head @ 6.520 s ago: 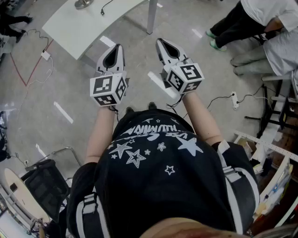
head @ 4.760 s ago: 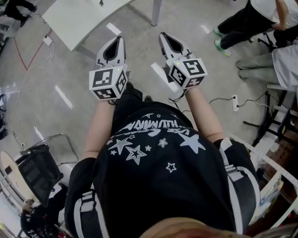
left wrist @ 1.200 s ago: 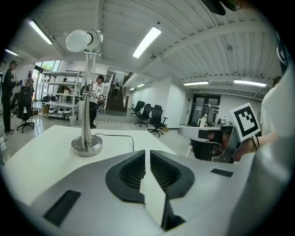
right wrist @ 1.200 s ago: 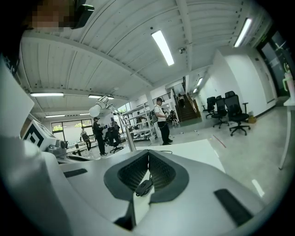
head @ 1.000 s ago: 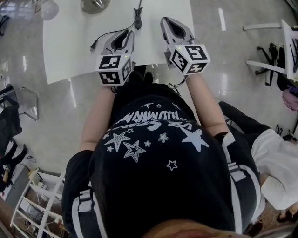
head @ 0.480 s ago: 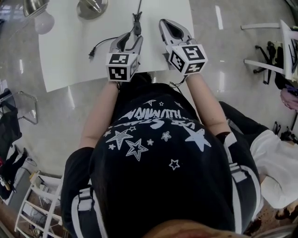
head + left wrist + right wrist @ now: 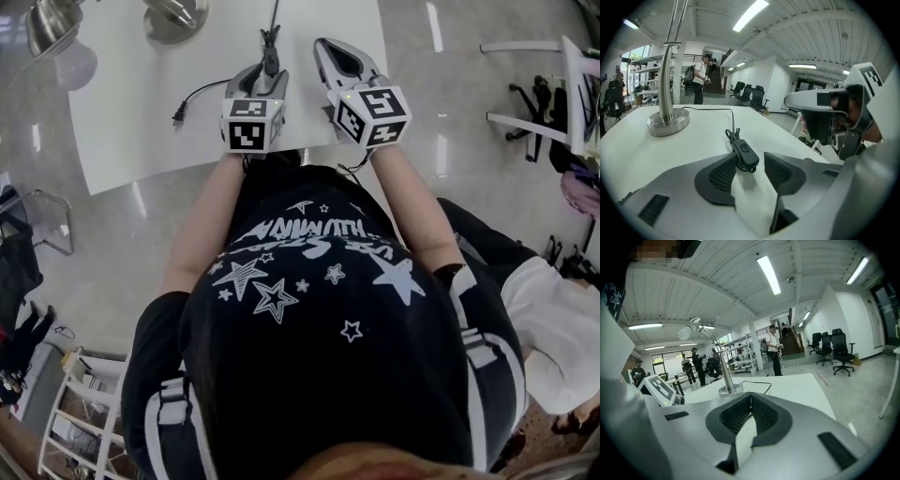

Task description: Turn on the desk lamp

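Observation:
The desk lamp stands on the white table [image 7: 122, 112], with its round metal base [image 7: 173, 14] [image 7: 668, 124] at the far side and its head [image 7: 52, 23] [image 7: 686, 331] out to the left. Its black cable carries an inline switch [image 7: 270, 39] [image 7: 745, 154]. My left gripper [image 7: 267, 70] [image 7: 750, 157] is low over the table, and its jaws have just been opening. They stand open with the switch between the tips, close against the left pad. My right gripper [image 7: 323, 42] [image 7: 751, 395] hovers beside it, shut and empty.
The cable's plug [image 7: 176, 114] lies loose on the table left of my left gripper. The table's near edge runs just under both grippers. A person in white [image 7: 562, 328] sits at the right, near a chair frame [image 7: 562, 84]. Several people stand far behind the table.
My left gripper has moved forward and down over the table to the switch, and its jaws have opened. The right gripper has shifted only slightly.

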Demonstrator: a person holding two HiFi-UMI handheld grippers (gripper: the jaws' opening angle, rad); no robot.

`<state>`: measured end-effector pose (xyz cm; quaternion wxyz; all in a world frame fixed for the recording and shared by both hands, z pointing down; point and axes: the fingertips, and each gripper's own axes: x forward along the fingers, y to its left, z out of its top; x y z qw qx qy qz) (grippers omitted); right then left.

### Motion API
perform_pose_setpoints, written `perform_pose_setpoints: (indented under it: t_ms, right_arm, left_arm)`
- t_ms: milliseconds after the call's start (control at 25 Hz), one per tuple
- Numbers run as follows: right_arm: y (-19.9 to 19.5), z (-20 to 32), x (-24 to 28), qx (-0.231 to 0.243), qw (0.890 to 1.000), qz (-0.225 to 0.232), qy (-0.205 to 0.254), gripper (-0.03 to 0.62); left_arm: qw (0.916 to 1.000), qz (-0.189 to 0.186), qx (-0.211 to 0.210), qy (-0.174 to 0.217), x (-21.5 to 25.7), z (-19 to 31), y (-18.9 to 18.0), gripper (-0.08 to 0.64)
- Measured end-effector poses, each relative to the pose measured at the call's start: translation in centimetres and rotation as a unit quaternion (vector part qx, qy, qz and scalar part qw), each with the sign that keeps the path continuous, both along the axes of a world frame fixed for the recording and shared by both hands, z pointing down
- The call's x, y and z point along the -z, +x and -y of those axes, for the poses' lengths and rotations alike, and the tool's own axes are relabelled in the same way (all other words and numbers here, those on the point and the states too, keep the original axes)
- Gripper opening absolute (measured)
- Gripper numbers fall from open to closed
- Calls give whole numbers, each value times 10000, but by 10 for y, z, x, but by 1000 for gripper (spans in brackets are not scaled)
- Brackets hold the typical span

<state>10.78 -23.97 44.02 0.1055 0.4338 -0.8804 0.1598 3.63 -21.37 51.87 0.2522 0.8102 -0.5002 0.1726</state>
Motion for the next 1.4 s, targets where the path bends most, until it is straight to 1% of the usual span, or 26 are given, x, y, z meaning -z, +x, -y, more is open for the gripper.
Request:
perform_pose_setpoints:
  t_ms: [280, 440, 560, 720, 800, 960, 1160, 1400]
  right_arm:
    - [-10, 3, -7, 121, 9999, -92, -71, 6]
    - [-14, 6, -8, 141, 9998, -104, -88, 6]
    - [-18, 8, -10, 169, 9997, -131, -109, 6]
    - [-25, 10, -15, 286, 9993, -199, -150, 6]
    - [-32, 12, -20, 474, 9983, -294, -174, 6]
    - [-52, 12, -33, 1082, 9925, -435, -357, 6]
    - [-73, 10, -53, 1796, 9793, -694, -624, 6]
    - [-90, 9, -69, 2338, 9647, -784, -925, 6]
  left_arm:
    - [9999, 82, 75, -73, -13, 6, -1, 181]
    - [9999, 42, 131, -42, -11, 8, -4, 179]
    - [9999, 0, 91, -47, -10, 9, -6, 179]
    - [10000, 69, 7, -9, -9, 9, -9, 169]
    - [9999, 149, -41, 28, -9, 10, -11, 164]
    - [9995, 268, -119, 68, -7, 12, -14, 156]
    - [9992, 330, -236, 57, -9, 12, -17, 153]
    - [9982, 432, -408, 54, -10, 13, -19, 153]
